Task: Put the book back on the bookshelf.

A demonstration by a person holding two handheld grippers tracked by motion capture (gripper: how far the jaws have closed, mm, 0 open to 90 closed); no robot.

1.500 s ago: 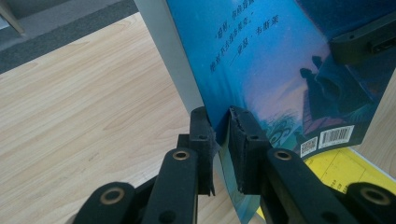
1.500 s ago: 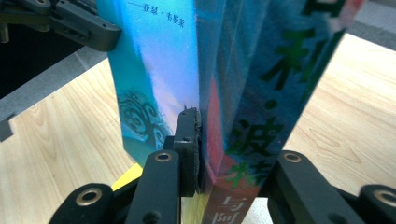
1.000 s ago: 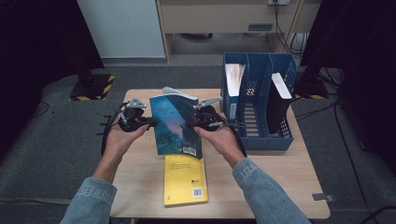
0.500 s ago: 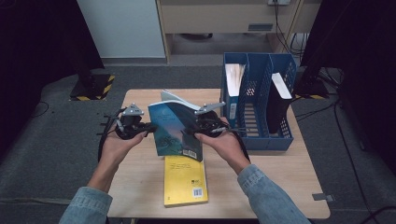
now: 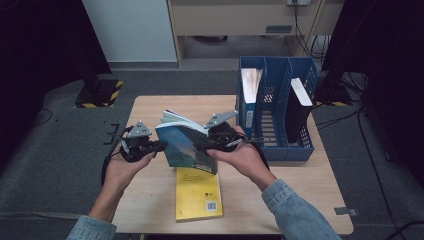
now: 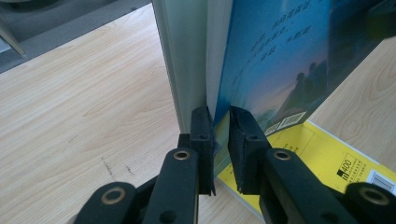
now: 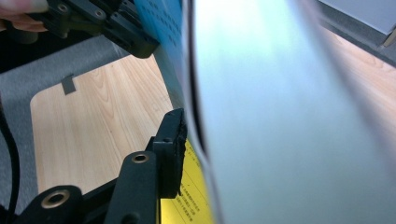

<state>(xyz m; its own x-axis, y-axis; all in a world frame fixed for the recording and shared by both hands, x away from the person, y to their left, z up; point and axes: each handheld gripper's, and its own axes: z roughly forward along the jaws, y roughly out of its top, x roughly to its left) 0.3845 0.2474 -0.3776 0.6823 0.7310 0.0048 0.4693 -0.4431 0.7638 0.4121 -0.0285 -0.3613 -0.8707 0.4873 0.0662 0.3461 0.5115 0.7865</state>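
Observation:
A blue book (image 5: pixel 182 145) is held up on edge over the table, its pages fanned at the top. My left gripper (image 5: pixel 155 146) is shut on the book's lower left edge; in the left gripper view both pads (image 6: pixel 203 135) pinch the cover and pages of the blue book (image 6: pixel 280 60). My right gripper (image 5: pixel 202 145) is at the book's right side. Its jaws have just been opening, with the blurred pages (image 7: pixel 280 116) still between them. One finger (image 7: pixel 170 140) stands beside the cover; the other is hidden. A yellow book (image 5: pixel 199 195) lies flat underneath.
A blue file organizer (image 5: pixel 280 150) stands at the table's right, with a book (image 5: pixel 250 82) in its left slot and a dark one (image 5: pixel 299 107) in its right slot. Bare wood (image 5: pixel 300 200) lies to the right of the yellow book. The floor around is dark grey carpet.
Both hands carried the blue book a little left and the right hand rose. The book tilted and its pages fanned out at the top.

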